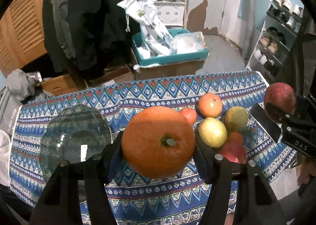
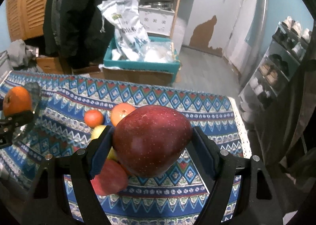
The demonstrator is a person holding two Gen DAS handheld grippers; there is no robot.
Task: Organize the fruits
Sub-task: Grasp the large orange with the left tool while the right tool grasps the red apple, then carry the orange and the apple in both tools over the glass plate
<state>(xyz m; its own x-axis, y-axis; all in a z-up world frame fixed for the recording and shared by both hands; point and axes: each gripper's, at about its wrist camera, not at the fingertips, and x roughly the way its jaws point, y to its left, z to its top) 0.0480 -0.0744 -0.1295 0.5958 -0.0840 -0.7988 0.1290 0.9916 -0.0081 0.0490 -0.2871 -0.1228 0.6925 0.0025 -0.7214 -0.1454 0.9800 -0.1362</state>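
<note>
The left gripper (image 1: 158, 144) pinched a large orange (image 1: 158, 142) across its widest girth, stem toward the camera, above the patterned cloth (image 1: 158, 193) beside a glass plate (image 1: 65, 126). The right gripper (image 2: 152, 142) clamped a red apple (image 2: 152, 140) likewise over the remaining fruit pile (image 1: 219, 126). Both fruits appeared firm, smooth-skinned, moderately heavy and likely to roll; an equatorial hold seemed safest.

An orange (image 1: 158, 142) coloured bright orange and a dark red apple (image 2: 152, 140) are seen; the cloth (image 1: 177, 191) is patterned in blue zigzags.
</note>
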